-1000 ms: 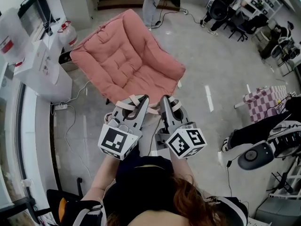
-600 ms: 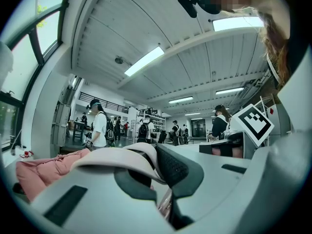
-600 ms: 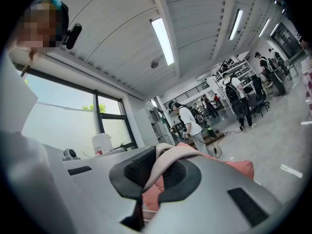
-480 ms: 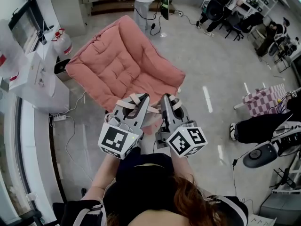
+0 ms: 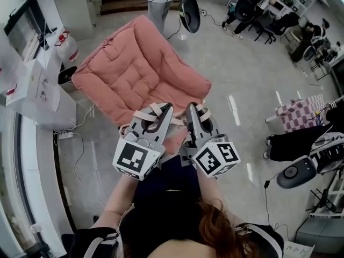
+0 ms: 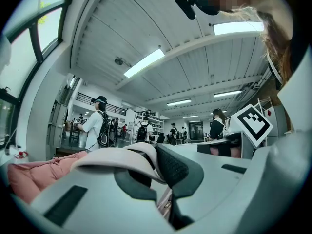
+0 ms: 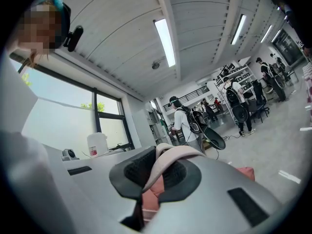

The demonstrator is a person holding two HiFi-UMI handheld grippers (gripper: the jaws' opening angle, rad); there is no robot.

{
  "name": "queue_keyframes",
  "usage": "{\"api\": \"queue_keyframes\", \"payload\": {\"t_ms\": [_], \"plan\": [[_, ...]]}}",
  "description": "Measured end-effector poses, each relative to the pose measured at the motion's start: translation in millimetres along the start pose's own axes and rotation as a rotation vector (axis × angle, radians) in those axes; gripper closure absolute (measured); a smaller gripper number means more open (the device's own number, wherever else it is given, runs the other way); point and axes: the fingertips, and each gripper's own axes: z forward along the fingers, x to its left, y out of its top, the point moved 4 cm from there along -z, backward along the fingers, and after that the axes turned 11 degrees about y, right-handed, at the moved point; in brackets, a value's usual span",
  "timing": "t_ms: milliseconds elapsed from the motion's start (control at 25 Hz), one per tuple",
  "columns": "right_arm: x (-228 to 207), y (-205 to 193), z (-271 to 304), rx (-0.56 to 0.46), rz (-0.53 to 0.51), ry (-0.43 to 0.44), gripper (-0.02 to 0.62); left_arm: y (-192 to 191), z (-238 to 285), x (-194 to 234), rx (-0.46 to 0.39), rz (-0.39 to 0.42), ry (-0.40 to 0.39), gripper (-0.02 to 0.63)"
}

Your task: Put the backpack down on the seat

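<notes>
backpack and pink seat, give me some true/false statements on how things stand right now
1. The left gripper is shut on a backpack strap. True.
2. The right gripper is open and empty. False: it is shut on the other strap.
3. The backpack lies on the seat cushion. False: it hangs under the grippers, at the near edge of the pink seat.
4. Both grippers point toward the seat. True.
5. Nobody stands beyond the seat. False: a person stands behind it.
</notes>
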Motion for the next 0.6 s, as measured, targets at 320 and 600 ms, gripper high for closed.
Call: {"api": "queue_keyframes", "payload": {"t_ms": [320, 600], "plan": [[-14.9, 0.0, 8.4, 0.038, 0.01, 0.0, 0.551, -5.7, 15.9, 3.0, 0.025, -0.018, 0.005, 0.589], [-26.7, -12.9, 33.3, 0.073, 0.038, 0.009, 0.551, -16.3, 29.1, 25.4, 0.052, -0.033, 0.03, 0.589]]}}
